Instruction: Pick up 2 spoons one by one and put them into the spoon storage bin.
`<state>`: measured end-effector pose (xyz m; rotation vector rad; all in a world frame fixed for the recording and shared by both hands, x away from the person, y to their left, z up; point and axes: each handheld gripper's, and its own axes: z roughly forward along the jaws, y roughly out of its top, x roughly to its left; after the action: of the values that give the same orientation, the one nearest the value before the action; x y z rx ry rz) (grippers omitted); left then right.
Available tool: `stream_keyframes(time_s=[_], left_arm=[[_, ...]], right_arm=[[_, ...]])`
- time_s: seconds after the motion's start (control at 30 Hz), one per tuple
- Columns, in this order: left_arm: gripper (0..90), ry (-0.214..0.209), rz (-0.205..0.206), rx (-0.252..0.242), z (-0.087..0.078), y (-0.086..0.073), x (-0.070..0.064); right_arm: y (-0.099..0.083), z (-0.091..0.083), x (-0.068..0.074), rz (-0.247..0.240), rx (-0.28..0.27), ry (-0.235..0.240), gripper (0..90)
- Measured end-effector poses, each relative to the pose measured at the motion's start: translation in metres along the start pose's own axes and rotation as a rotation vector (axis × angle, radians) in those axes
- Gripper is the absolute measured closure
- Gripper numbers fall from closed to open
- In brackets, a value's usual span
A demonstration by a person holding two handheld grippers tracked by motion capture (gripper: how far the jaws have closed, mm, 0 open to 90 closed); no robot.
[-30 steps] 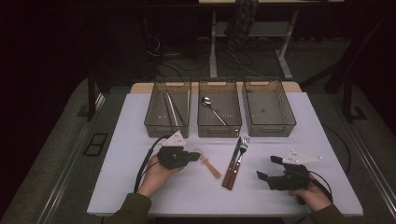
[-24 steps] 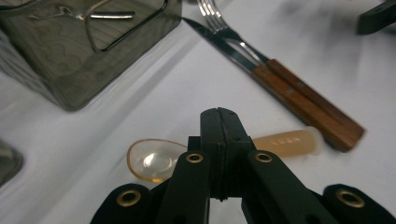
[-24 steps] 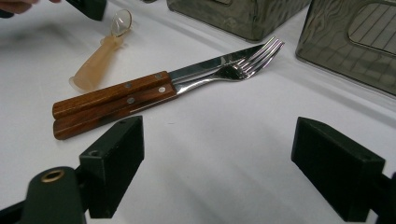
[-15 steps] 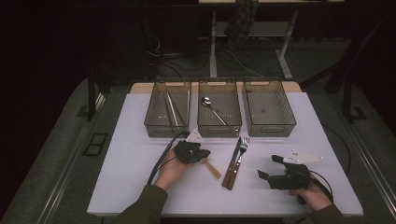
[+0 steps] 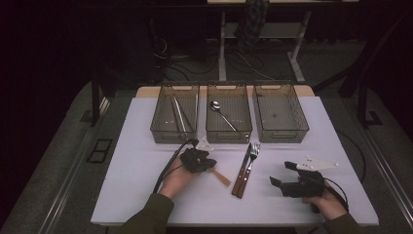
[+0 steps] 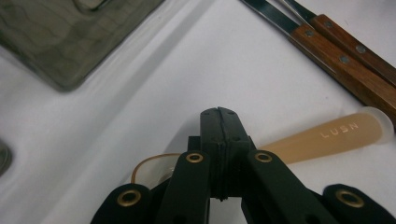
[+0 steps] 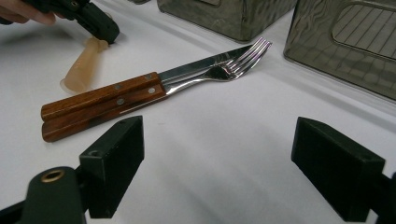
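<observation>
A tan translucent plastic spoon (image 5: 222, 178) lies on the white table (image 5: 146, 190); its handle (image 6: 327, 136) reads LUSN. My left gripper (image 5: 208, 165) is shut, and its closed jaws (image 6: 219, 116) lie across the spoon's neck, hiding it. Whether they touch it is unclear. To the right, a wooden-handled knife (image 5: 240, 173) and fork (image 5: 250, 161) lie side by side. My right gripper (image 5: 282, 173) rests open near the front right. Its wide-apart jaws (image 7: 219, 154) face the knife (image 7: 102, 93) and fork (image 7: 233, 65), with nothing between them.
Three clear bins stand in a row at the back. The left bin (image 5: 160, 132) holds thin metal sticks, the middle bin (image 5: 229, 135) a metal spoon (image 5: 221, 114), and the right bin (image 5: 282, 135) shows nothing inside. Cables and table legs lie beyond.
My left gripper has moved right and slightly forward, over the tan spoon's bowl end. The spoon, knife, fork and right gripper stay where they were.
</observation>
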<state>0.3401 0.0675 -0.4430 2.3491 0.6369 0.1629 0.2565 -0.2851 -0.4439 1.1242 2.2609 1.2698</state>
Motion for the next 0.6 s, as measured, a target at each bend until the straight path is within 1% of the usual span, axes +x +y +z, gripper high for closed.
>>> stream_keyframes(time_s=[0.07,0.2,0.3,0.37,0.4,0.53,0.6], left_arm=[[89.5,-0.002,0.004,0.009,-0.003,-0.003,-0.001],[89.5,-0.014,-0.005,0.014,-0.011,-0.009,-0.001],[89.4,-0.027,-0.008,0.028,-0.015,-0.013,-0.001],[89.5,-0.032,-0.020,0.029,-0.017,-0.016,-0.002],[89.5,-0.036,-0.016,0.035,-0.018,-0.017,-0.002],[89.4,-0.038,-0.016,0.042,-0.024,-0.023,-0.005],[89.4,-0.040,-0.023,0.044,-0.027,-0.026,-0.006]], right_arm=[[0.000,0.000,0.000,0.000,0.000,-0.001,16.9],[0.000,0.000,0.000,0.000,0.000,-0.001,16.9],[0.000,0.000,0.000,-0.001,0.002,-0.001,16.9],[0.000,0.000,0.000,0.000,0.003,-0.002,16.9],[0.000,0.000,0.000,0.000,0.002,-0.002,16.9],[-0.001,0.000,-0.001,0.001,0.004,-0.003,16.9],[-0.001,0.000,-0.001,0.002,0.005,-0.002,16.9]])
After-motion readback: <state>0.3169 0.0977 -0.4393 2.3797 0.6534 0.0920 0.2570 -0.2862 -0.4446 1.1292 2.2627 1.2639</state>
